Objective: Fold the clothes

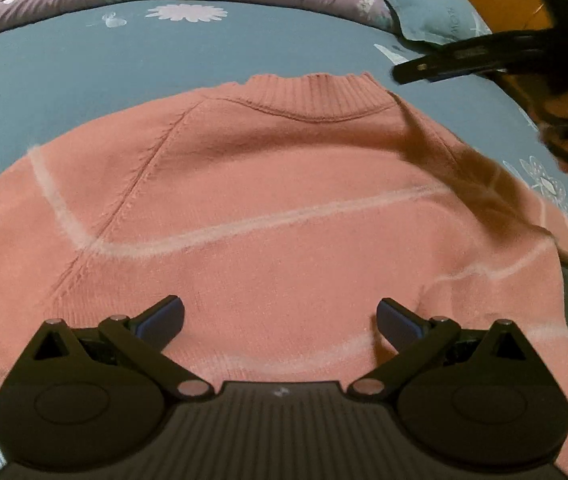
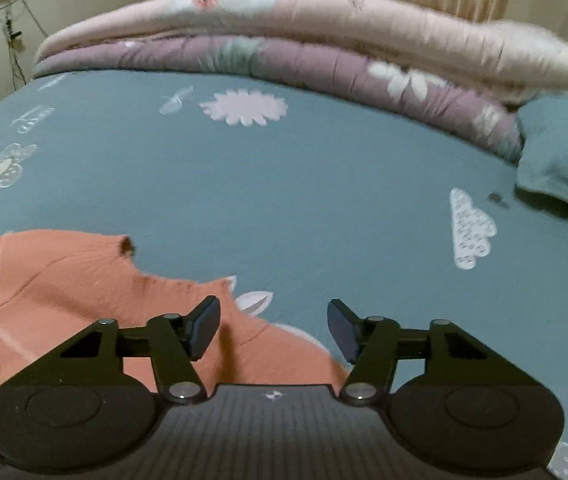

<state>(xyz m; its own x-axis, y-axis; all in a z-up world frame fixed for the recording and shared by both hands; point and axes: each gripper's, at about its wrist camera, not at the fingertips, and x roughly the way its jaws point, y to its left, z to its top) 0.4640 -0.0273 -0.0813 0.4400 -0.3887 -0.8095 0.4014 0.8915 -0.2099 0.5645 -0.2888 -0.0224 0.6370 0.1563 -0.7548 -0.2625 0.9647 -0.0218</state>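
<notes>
- The left gripper hangs over the lower body of the sweater, its jaws spread wide with nothing between them; only salmon-pink knit shows in the gap.
- Beyond its fingers the sweater lies flat, ribbed collar at the far end, pale fuzzy stripes curving across the chest.
- The right gripper has its jaws partly apart and empty (the gap frames a fold of the sweater's edge and bare sheet).
- From that view the sweater sits low and to the left, running under the left finger; the right finger stands over the bed sheet.
- In the left wrist view the right gripper appears at the upper right, blurred, beside the sweater's right shoulder and not touching it.
- The blue flowered sheet spreads all around the garment.
- At the far edge lie stacked quilts, a purple one beneath a pale pink one (both flowered).
</notes>
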